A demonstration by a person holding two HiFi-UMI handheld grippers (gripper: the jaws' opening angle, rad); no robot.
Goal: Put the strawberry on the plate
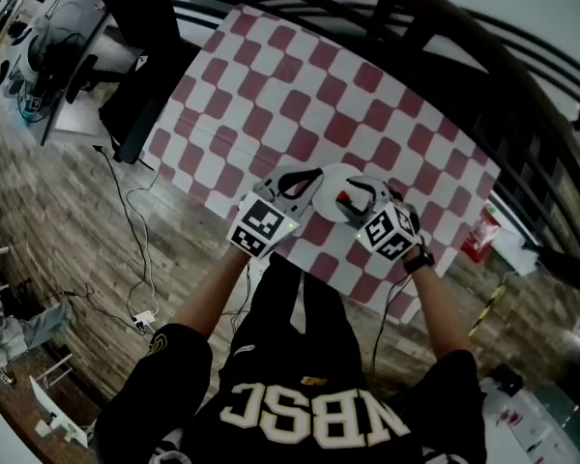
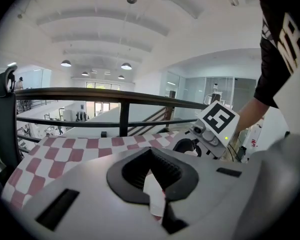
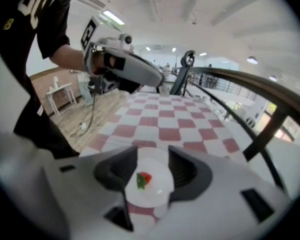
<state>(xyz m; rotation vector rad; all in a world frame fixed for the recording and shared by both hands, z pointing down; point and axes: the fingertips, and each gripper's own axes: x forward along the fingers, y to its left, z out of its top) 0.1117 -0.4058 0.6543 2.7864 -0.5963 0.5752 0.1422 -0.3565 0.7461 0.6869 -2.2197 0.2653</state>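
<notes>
Resting on the plate, strawberry sits between right gripper spread jaws; best lift straight up, no sideways nudge. Left gripper likewise spread.

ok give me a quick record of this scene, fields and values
strawberry: lies on the plate, nothing grips it
plate: white, on the table, between the two grippers in the head view
table: red and white checked cloth
left gripper: jaws apart, empty, beside the plate
right gripper: jaws apart, empty, aimed at the plate, strawberry seen through the gap
task state: strawberry looks placed
</notes>
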